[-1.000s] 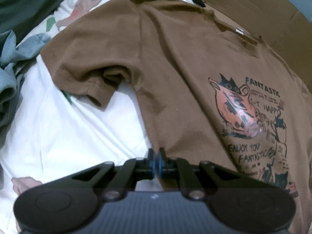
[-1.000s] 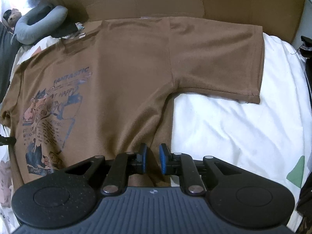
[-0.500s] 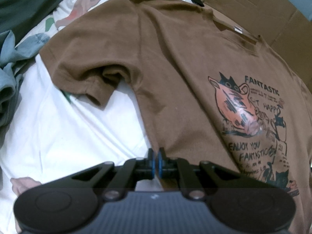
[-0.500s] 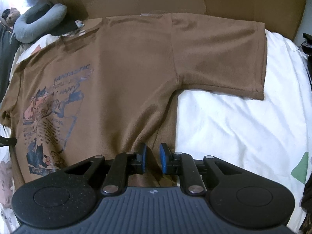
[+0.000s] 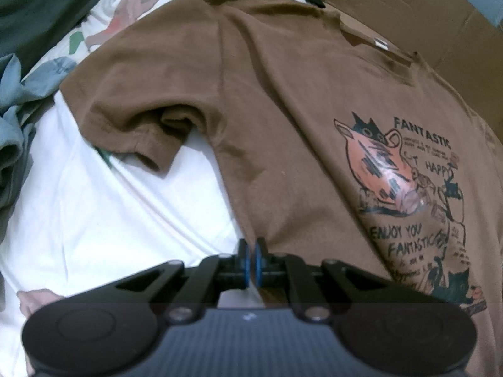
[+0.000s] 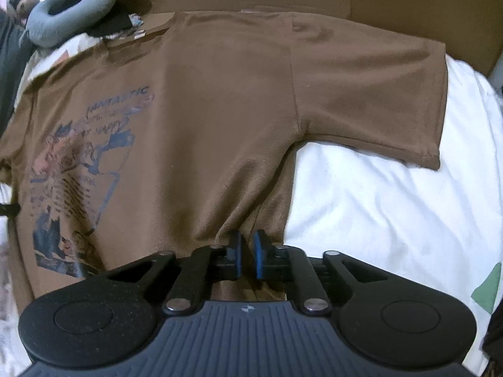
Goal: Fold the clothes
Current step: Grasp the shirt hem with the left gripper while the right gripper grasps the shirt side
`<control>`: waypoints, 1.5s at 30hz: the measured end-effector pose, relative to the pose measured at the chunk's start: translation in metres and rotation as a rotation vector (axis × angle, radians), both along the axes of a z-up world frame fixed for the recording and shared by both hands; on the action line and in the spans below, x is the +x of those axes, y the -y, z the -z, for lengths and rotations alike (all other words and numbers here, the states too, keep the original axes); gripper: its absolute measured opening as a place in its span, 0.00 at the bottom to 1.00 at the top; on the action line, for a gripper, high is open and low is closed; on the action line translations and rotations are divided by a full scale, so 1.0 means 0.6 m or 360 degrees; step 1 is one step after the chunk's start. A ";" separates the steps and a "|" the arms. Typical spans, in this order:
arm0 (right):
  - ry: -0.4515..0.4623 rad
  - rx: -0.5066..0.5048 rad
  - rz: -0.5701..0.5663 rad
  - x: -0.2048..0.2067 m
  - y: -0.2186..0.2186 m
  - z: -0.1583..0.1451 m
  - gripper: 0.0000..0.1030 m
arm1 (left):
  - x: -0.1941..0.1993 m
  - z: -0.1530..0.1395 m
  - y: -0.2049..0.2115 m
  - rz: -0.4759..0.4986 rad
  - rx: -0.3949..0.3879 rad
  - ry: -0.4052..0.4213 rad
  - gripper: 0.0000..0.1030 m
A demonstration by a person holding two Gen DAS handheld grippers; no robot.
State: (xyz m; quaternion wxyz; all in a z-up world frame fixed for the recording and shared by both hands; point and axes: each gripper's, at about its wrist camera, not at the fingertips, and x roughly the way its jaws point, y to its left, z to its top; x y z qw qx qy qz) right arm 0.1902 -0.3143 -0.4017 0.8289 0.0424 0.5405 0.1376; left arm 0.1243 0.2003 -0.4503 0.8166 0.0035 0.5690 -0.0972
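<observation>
Hidden and unclear parts

We cannot see the shirt (image 5: 283,100) hem: each claw's body covers it. Its print (image 6: 85,169) is blurred in the right view, the small lettering (image 5: 421,144) unreadable, and whether either claw pinches cloth is unclear.

This looks like a bedroom in a home: the surface beyond the tongs is a bed (image 6: 377,207) under a white sheet (image 5: 119,220) with coloured printed patches, rumpled as bedding tends to be. A grey bolster-like cushion (image 6: 69,19) lies far off to the upper left of the right tongs, and a heap of blue-grey cloth (image 5: 12,132) sits left of the left tongs. Flattened cardboard (image 6: 393,3) stands along the far edge (an improvised backdrop, not furniture).
</observation>
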 end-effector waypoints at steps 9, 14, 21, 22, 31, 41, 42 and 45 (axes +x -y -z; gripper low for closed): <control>0.0004 0.0022 0.0125 -0.010 0.057 -0.034 0.00 | -0.020 -0.005 -0.027 -0.0002 -0.0020 0.0004 0.04; -0.0033 0.0158 0.0185 0.001 0.057 -0.033 0.01 | -0.029 -0.008 -0.038 0.0009 -0.0013 0.0003 0.04; -0.0062 0.0156 0.0182 0.014 0.025 -0.013 0.05 | -0.045 -0.011 -0.057 0.0018 -0.0010 0.0003 0.04; -0.0070 0.0162 0.0185 0.014 0.025 -0.010 0.05 | -0.047 -0.011 -0.060 0.0020 -0.0011 0.0004 0.04; -0.0055 0.0121 0.0204 0.010 0.015 -0.003 0.29 | -0.068 -0.013 -0.086 0.0039 -0.0016 0.0016 0.04; -0.0033 0.0021 0.0090 0.012 -0.004 0.000 0.00 | -0.092 -0.017 -0.120 0.0053 -0.0025 0.0020 0.04; -0.0036 0.0034 0.0096 0.011 0.002 -0.003 0.00 | -0.095 -0.018 -0.124 0.0053 -0.0028 0.0021 0.04; -0.0028 0.0056 0.0111 0.009 0.016 -0.017 0.00 | -0.103 -0.023 -0.139 0.0043 -0.0045 0.0023 0.04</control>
